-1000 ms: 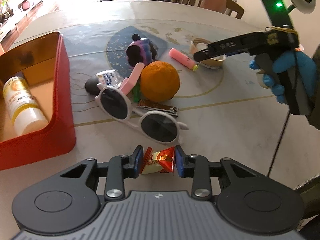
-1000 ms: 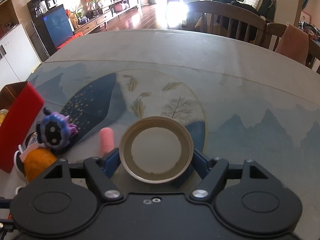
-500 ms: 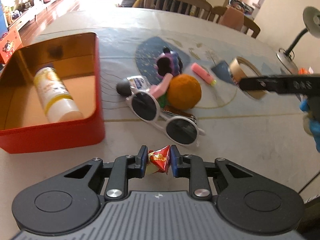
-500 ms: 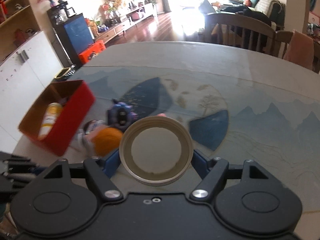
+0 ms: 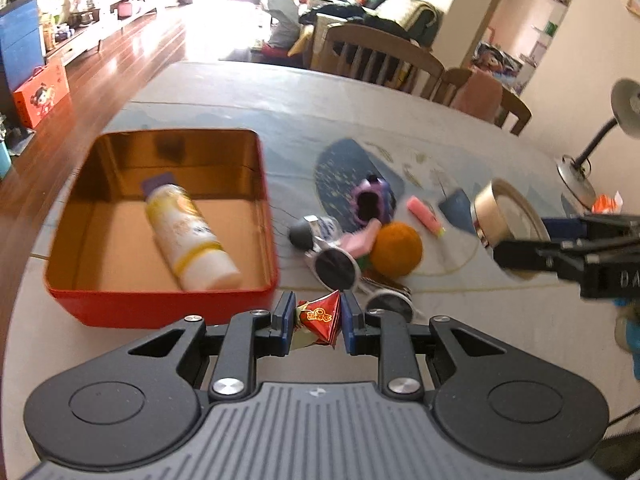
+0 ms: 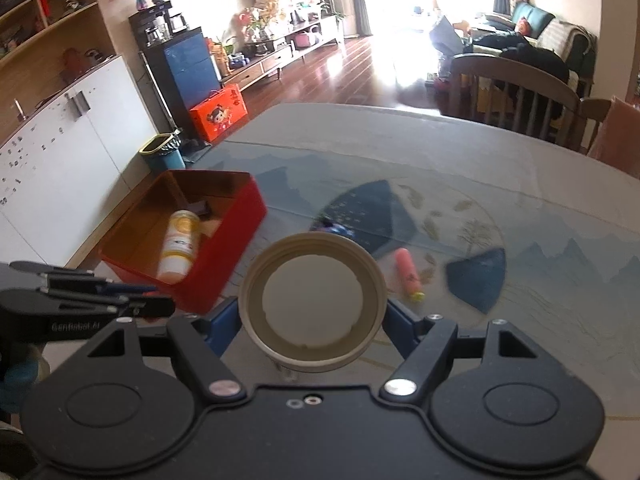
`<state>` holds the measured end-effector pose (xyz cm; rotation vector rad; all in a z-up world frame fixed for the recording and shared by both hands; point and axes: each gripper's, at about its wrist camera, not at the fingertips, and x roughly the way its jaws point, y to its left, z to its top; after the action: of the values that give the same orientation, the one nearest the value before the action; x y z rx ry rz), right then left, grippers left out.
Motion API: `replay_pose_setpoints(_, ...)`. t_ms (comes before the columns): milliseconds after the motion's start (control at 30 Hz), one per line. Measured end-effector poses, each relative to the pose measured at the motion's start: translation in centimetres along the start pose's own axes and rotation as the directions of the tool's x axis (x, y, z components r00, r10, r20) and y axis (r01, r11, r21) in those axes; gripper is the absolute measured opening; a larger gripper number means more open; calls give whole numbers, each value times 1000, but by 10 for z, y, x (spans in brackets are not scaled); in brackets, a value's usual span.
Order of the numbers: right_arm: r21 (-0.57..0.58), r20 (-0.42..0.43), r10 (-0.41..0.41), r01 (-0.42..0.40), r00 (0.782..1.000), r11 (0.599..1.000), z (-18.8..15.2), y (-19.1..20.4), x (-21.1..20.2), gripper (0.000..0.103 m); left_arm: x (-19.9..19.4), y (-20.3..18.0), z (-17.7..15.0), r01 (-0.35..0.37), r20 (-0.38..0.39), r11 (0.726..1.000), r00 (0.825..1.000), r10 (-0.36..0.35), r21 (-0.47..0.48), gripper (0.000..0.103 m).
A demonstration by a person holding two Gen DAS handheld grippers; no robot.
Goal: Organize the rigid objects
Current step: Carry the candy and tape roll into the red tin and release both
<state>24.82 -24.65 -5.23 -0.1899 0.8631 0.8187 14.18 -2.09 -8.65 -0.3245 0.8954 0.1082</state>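
**Ana:** Left wrist view first: what is already in the red rectangular metal tin (image 5: pixel 172 304)?

**Ben:** One white plastic bottle with a yellow label (image 5: pixel 188 236), lying on its side on the gold floor. Nothing else that I can see in there, so I judge the sorting barely begun.

**Ana:** And what is on its way?

**Ben:** Two things. The left tool (image 5: pixel 316 322) is clenched on a small red foil-wrapped candy (image 5: pixel 320 316), held in the air just in front of the tin's near right corner. The right tool (image 6: pixel 314 326) grips a round beige metal lid (image 6: pixel 314 304) by its rim, above the table (image 6: pixel 540 208) and to the right of the tin.

**Ana:** So neither is dropped yet?

**Ben:** Not yet. Both must still go over the tin's wall and be let go.

**Ana:** What is left lying out?

**Ben:** A cluster just right of the tin: white-framed round sunglasses with dark lenses (image 5: pixel 336 270), an orange fruit (image 5: pixel 396 250) touching them, a purple toy figure (image 5: pixel 372 202) behind, a small black-capped bottle (image 5: pixel 310 232), and a pink highlighter pen (image 5: pixel 426 216) a little apart. Something metallic lies under the sunglasses; I cannot tell what.

**Ana:** Your estimate?

**Ben:** Early. One thing stored, two in hand, at least five remaining.
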Motion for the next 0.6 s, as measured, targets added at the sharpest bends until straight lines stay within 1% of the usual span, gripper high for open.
replay_pose_setpoints(267,-32,21,16,-16,1000,999,17,41,4,75,-19,41,15,-25,40,999,999,26,-33,23)
replay_pose_setpoints(433,-54,27,22,-21,999,998,30,68,16,75,-22,69,21,-33,41,998,999,35,-48,23)
replay_pose_setpoints(600,-67,17,33,-32,999,997,47,92,36,75,-18,94,28,-44,37,998,998,46,-52,23)
